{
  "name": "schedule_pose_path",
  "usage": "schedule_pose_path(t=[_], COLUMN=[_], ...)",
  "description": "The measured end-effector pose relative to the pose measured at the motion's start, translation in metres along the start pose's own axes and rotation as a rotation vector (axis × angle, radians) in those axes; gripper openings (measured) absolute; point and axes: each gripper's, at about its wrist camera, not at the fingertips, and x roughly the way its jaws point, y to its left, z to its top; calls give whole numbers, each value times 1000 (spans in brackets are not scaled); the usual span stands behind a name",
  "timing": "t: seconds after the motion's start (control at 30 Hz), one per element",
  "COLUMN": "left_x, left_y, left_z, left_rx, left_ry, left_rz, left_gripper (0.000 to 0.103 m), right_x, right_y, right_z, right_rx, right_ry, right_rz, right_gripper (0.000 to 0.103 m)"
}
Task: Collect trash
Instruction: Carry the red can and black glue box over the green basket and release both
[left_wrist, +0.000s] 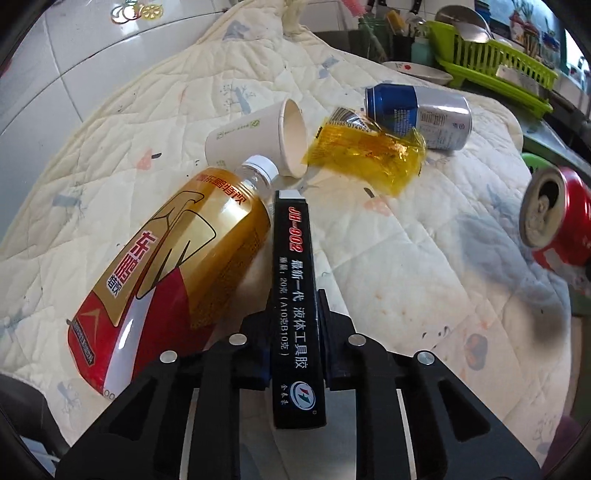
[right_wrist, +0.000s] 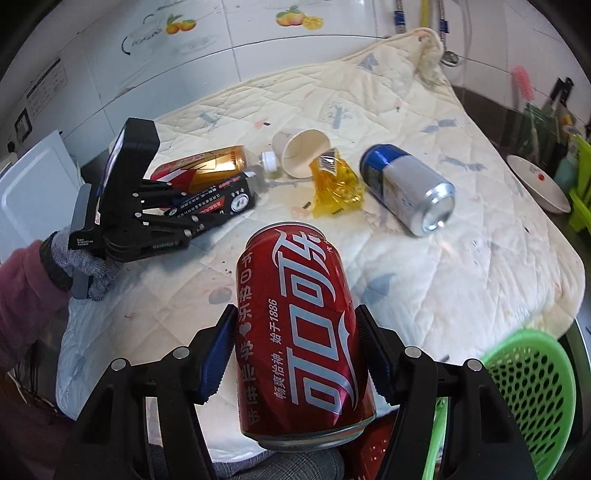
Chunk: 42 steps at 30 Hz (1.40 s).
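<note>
Quilted cloth (right_wrist: 424, 280) covers the table. Far left: left gripper (right_wrist: 207, 212), fingers clamped on a black glue box (left_wrist: 293, 295), beside a lying gold-label bottle (left_wrist: 177, 266). Next along: tipped paper cup (left_wrist: 264, 138), yellow wrapper (left_wrist: 365, 158), blue can (left_wrist: 421, 114) on its side. Right gripper (right_wrist: 299, 354) grips red cola can (right_wrist: 303, 332), raised over the cloth. Green basket (right_wrist: 532, 391) at right edge.

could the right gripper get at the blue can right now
Probably not yet. The right gripper is shut on the red can, so its jaws are full. The blue can lies on its side on the quilt with nothing lying across the way; the red can must go first.
</note>
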Motion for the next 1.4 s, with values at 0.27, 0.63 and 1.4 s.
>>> schedule_pose_path(t=[0.27, 0.63, 1.4], left_x=[-24, -70, -3], left_y=[-10, -87, -317], left_z=[1, 30, 79], left_rx=[-45, 24, 265], left_ry=[-56, -174, -33], left_rz=[-59, -246, -482], left_gripper=[18, 18, 18], right_x=[-23, -91, -159], right_y=[-8, -80, -196], right_z=[-20, -61, -189], right_rx=[71, 260, 592], right_ry=[-55, -139, -186], right_rz=[-33, -224, -411], right_gripper=[62, 62, 62])
